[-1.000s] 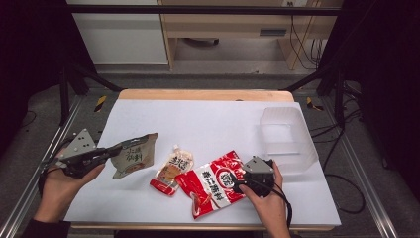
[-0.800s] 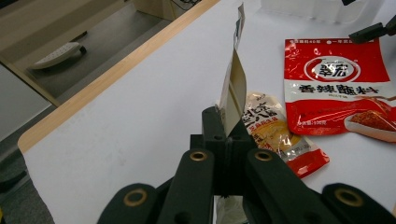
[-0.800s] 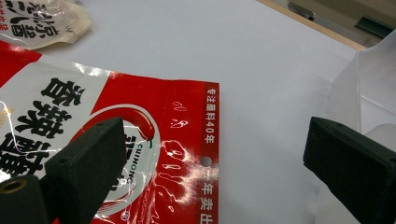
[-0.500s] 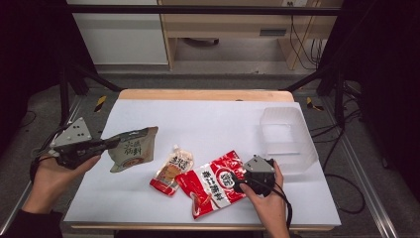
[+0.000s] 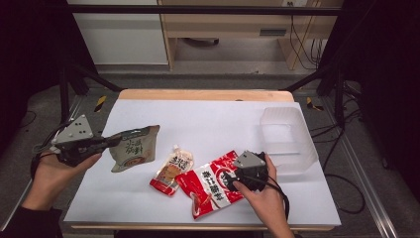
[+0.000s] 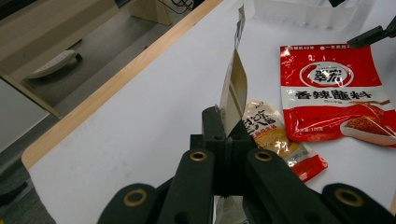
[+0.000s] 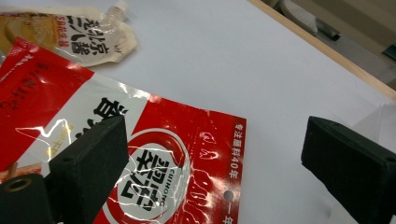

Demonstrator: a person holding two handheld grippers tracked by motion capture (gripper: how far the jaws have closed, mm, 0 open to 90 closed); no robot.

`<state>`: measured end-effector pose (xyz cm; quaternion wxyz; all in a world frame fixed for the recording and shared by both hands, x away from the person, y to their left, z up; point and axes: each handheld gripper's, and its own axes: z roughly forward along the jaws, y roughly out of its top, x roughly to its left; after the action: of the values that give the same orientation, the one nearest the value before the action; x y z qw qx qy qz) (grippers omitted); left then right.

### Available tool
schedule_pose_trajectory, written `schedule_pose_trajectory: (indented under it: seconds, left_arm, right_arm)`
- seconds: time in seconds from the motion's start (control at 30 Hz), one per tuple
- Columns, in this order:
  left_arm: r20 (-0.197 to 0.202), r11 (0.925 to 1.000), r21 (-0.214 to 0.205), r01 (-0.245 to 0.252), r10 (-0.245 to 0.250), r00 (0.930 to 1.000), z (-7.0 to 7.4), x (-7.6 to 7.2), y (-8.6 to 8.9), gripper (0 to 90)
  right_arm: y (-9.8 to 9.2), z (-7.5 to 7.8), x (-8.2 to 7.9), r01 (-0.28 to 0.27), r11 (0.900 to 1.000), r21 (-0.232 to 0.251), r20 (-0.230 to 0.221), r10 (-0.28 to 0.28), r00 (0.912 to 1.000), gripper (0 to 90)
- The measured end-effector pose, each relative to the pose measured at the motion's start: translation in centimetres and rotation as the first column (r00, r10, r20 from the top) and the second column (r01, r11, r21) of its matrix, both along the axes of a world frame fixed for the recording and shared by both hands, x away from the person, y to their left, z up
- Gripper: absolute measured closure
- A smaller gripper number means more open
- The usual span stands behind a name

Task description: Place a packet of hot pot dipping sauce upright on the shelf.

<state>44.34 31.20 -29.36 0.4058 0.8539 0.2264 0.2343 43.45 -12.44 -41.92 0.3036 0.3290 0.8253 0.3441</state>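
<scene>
Both left gripper (image 6: 227, 135) jaws clamp grey pouch (image 5: 132, 147).

A clear plastic bin (image 5: 289, 139) sits empty at the right side of the white counter (image 5: 213, 119), whose far edge is light wood. A small spouted sauce pouch (image 5: 172, 169) lies flat near the counter's middle.

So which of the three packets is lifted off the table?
The grey-green pouch, clamped in the left gripper; the spouted sauce pouch and red seasoning packet lie flat.
</scene>
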Motion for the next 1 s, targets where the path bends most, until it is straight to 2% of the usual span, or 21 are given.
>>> schedule_pose_trajectory:
  seconds: [0.17,0.33,0.43,0.47,0.57,0.77,1.0]
  left_arm:
    - [-0.008,0.9998,-0.004,0.019,-0.020,0.9998,0.4,0.9,-1.0,90.0]
    - [-0.015,0.9986,0.013,0.052,-0.052,0.9985,0.7,1.7,-2.5,90.0]
    - [-0.017,0.9978,0.024,0.062,-0.062,0.9979,0.9,2.2,-3.5,90.0]
    - [-0.019,0.9970,0.037,0.068,-0.068,0.9975,1.0,2.3,-3.9,90.0]
    - [-0.017,0.9961,0.042,0.078,-0.077,0.9969,1.2,2.6,-4.7,90.0]
    - [-0.015,0.9952,0.037,0.091,-0.090,0.9958,1.6,3.0,-5.6,90.0]
    - [-0.010,0.9936,0.051,0.101,-0.101,0.9948,1.9,2.9,-6.5,90.0]
  right_arm:
    - [0.6,2.0,0.9,-0.046,0.9985,-0.030,-0.028,0.045,0.9986,11.1]
    - [1.1,4.4,1.8,-0.092,0.9958,-0.003,-0.034,0.091,0.9952,12.6]
    - [1.8,5.6,2.3,-0.122,0.9923,-0.022,-0.051,0.121,0.9913,11.8]
    - [2.0,5.9,2.4,-0.130,0.9909,-0.036,-0.053,0.128,0.9904,11.4]
    - [2.6,6.5,2.8,-0.141,0.9884,-0.056,-0.058,0.138,0.9887,11.0]
    - [3.3,7.6,3.0,-0.177,0.9817,-0.071,-0.077,0.171,0.9822,9.4]
    - [3.8,8.8,3.1,-0.213,0.9738,-0.079,-0.093,0.206,0.9742,6.9]
